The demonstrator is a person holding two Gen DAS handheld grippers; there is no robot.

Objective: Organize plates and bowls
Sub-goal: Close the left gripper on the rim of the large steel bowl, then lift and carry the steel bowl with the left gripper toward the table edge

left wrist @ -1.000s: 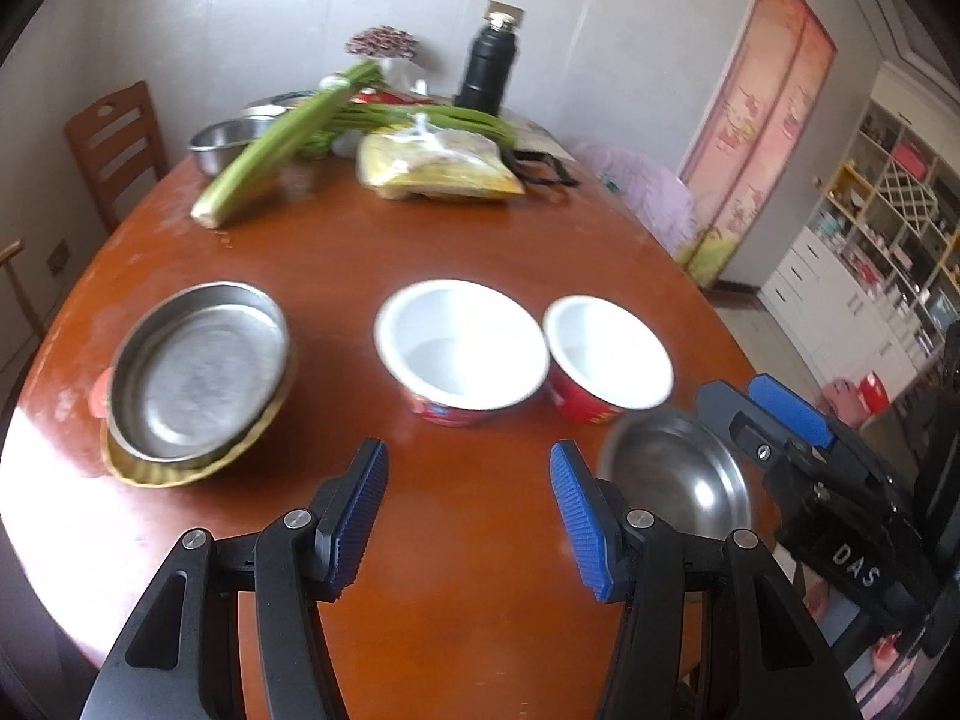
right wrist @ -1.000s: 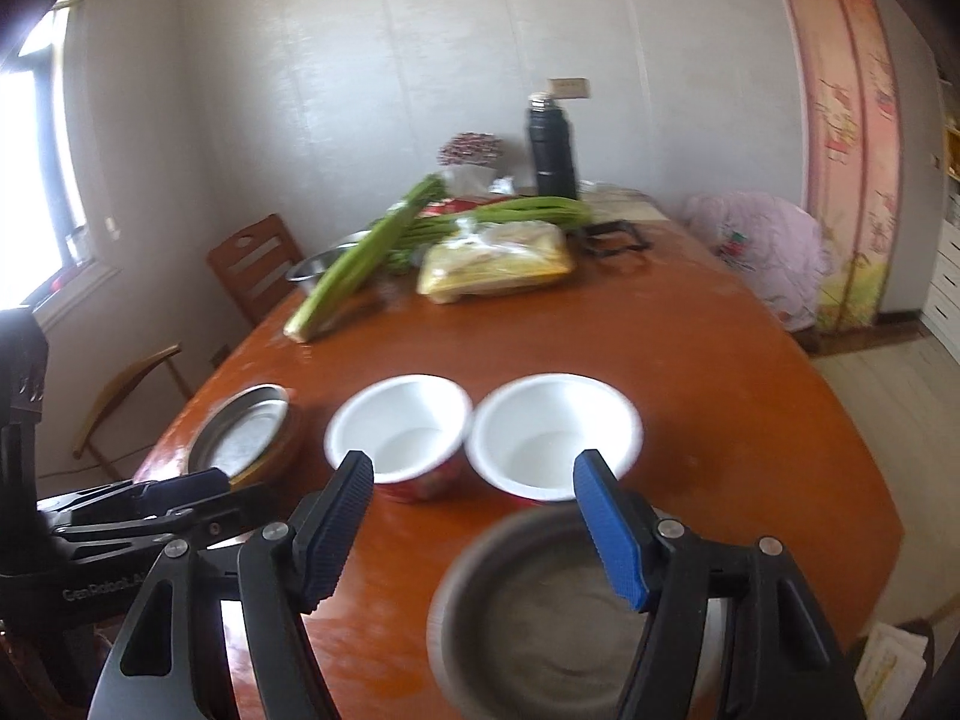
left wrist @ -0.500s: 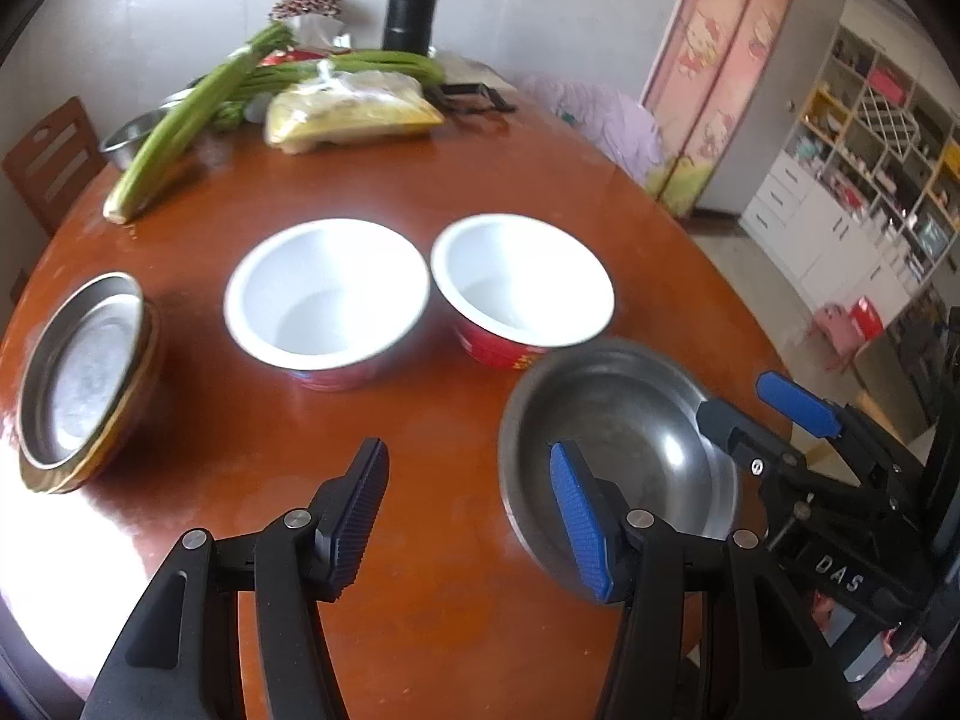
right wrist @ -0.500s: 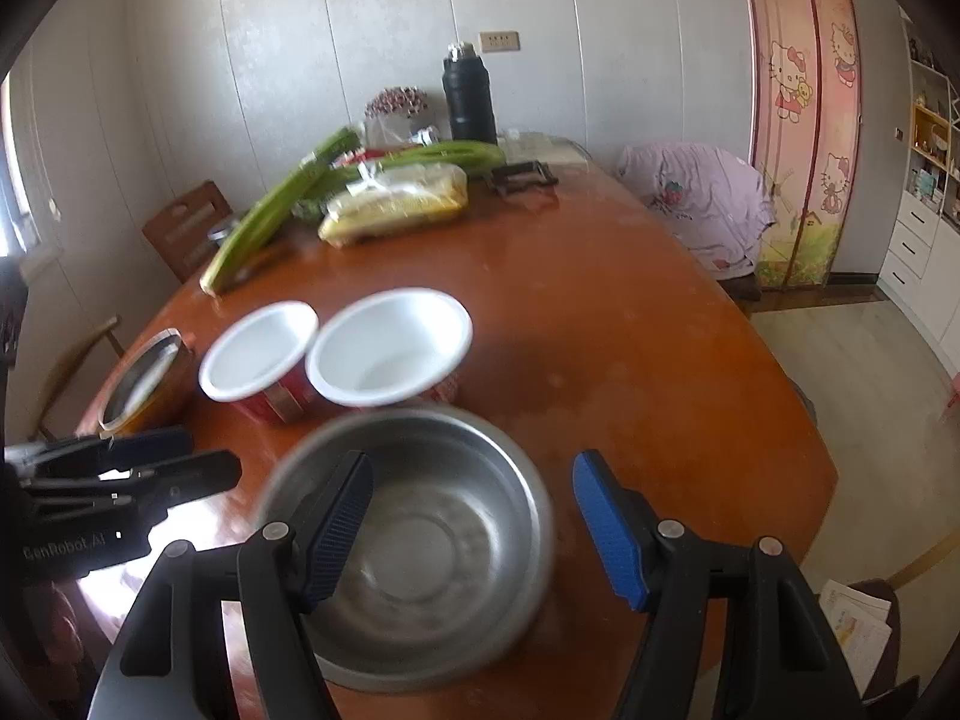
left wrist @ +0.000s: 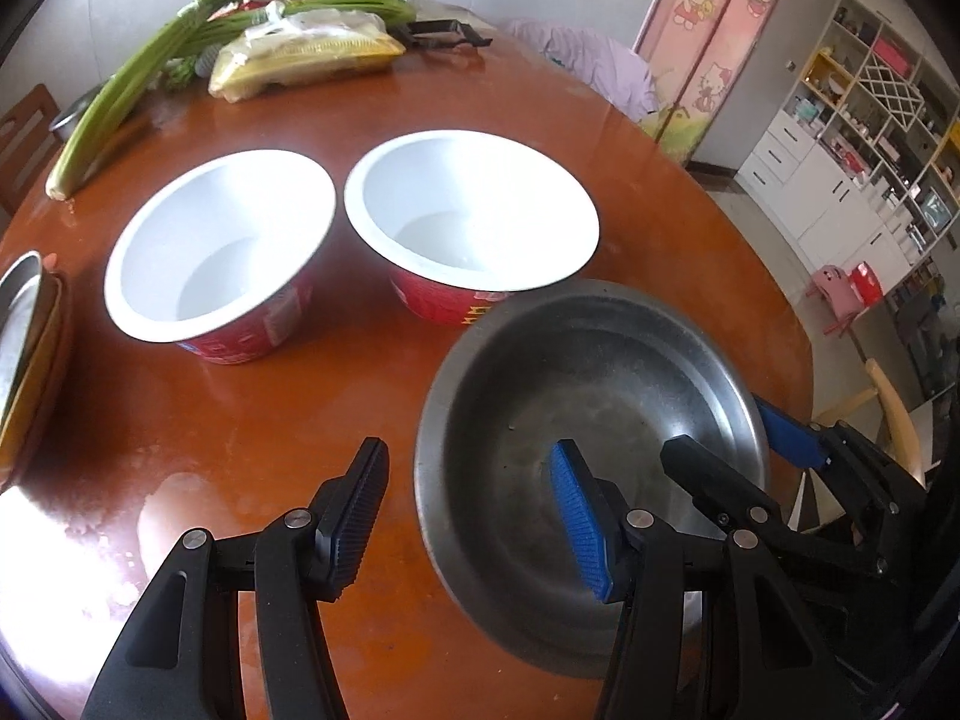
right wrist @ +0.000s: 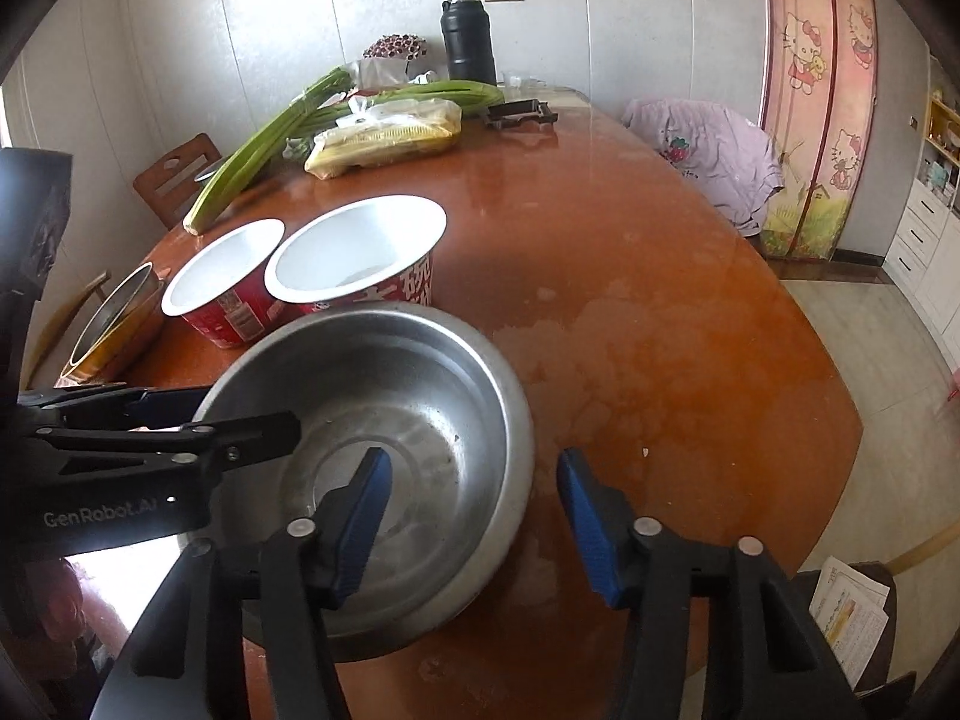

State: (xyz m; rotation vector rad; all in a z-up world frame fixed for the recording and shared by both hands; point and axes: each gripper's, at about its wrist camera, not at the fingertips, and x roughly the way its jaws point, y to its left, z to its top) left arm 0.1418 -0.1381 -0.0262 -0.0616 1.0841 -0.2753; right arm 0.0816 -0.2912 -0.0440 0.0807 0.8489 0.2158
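"GenRobot.AI" is printed in white on the left gripper (right wrist: 282, 435) body. A Chinese character is seen on the red bowl (right wrist: 420, 282).

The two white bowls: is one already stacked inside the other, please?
No, the two white bowls stand side by side on the table.

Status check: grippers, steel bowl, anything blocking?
Left gripper and right gripper both open, straddling steel bowl rim. Bowl on table. Two white bowls just beyond.

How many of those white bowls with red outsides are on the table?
2. The left white-and-red paper bowl and the right white-and-red paper bowl stand side by side, behind the steel bowl.
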